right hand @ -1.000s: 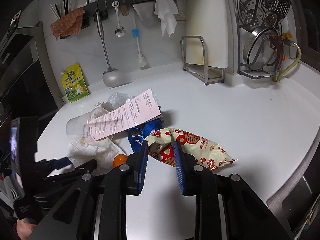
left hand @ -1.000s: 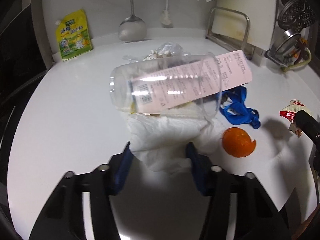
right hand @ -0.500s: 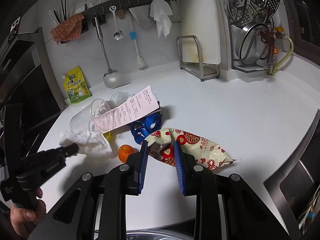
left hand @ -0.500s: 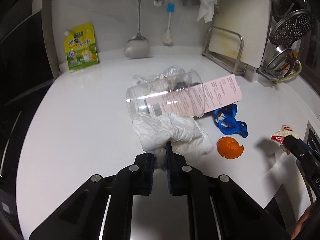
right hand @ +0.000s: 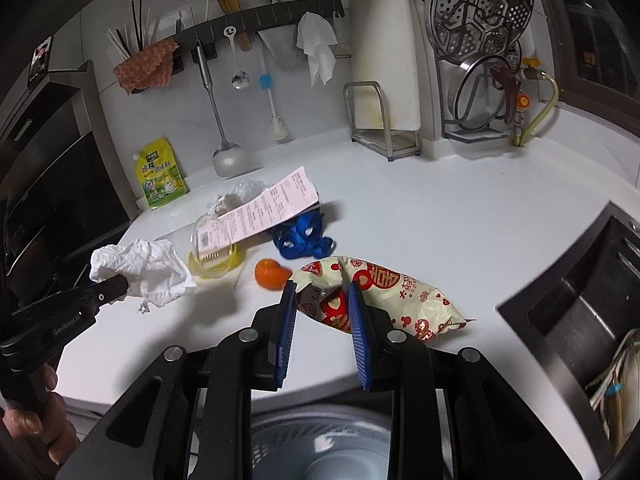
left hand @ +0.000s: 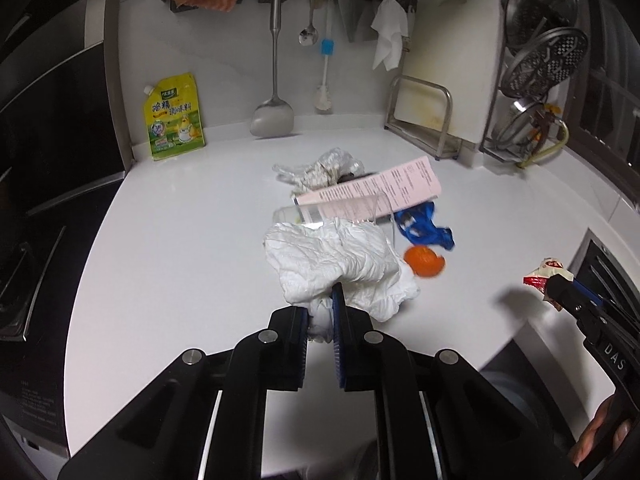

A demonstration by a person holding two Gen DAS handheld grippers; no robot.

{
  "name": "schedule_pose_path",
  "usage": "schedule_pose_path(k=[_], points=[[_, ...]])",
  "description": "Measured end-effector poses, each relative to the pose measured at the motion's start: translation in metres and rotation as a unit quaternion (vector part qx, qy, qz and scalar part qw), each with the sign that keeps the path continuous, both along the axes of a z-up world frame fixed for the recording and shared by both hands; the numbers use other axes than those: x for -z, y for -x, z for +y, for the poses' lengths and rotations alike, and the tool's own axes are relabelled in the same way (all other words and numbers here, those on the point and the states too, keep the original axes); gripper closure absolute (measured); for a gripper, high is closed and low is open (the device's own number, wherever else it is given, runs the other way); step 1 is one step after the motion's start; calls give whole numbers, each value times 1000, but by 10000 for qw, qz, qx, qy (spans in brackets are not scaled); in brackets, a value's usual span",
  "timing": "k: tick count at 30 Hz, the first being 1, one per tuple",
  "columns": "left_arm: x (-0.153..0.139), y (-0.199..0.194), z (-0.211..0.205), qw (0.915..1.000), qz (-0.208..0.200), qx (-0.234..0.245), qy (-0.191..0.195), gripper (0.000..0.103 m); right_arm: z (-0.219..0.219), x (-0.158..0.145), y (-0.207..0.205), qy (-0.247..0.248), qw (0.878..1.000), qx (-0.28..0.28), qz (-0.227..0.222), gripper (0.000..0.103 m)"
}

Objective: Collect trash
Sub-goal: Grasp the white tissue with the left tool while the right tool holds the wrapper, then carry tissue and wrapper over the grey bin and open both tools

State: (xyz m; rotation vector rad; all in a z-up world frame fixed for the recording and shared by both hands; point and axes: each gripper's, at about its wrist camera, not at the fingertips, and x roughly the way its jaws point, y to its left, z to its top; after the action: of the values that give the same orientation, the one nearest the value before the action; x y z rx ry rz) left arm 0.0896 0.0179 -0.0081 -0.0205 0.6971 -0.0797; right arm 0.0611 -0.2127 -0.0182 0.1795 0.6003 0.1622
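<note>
My left gripper [left hand: 321, 312] is shut on a crumpled white paper towel [left hand: 340, 260], which hangs lifted off the white counter [left hand: 180, 260]; it also shows in the right wrist view [right hand: 144, 266]. My right gripper [right hand: 322, 298] is shut on a cream snack wrapper with red prints [right hand: 384, 292], held above the counter's front edge. Left on the counter are a clear plastic cup on its side [right hand: 208, 246] with a pink receipt [right hand: 268, 210] on it, blue ribbon [right hand: 302, 236], orange peel [right hand: 272, 274] and crumpled clear plastic [left hand: 324, 166].
A yellow-green pouch [left hand: 174, 118] leans on the back wall beside a hanging spatula [left hand: 273, 114]. A cutting board in its rack [right hand: 384, 120] and a dish rack [right hand: 476, 80] stand at the back right. A sink [right hand: 580, 304] lies right. A round bin [right hand: 320, 448] sits below the right gripper.
The left gripper closed on the paper towel and lifted it back off the counter, uncovering the cup. The right gripper drew back toward the counter edge with the wrapper, bringing the bin into view.
</note>
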Motion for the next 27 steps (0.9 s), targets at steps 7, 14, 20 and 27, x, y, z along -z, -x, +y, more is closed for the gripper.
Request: schedule_pose_path(k=[7,14,20,27], points=[[20,30,-1,9998,115,94,-96,92,6,11,41,-8,9999,-31,102,78],[30,30,6,9997,121,-94,-195,92,7,9,64,6,10000,-34,72,78],[25,29,11,9997,77,-160,-182,92,6,7,73,6,10000,-3,32,78],[15,48,7,9999,-74,-1,-147,92,8,8,87,25,10000,-42,15,78]])
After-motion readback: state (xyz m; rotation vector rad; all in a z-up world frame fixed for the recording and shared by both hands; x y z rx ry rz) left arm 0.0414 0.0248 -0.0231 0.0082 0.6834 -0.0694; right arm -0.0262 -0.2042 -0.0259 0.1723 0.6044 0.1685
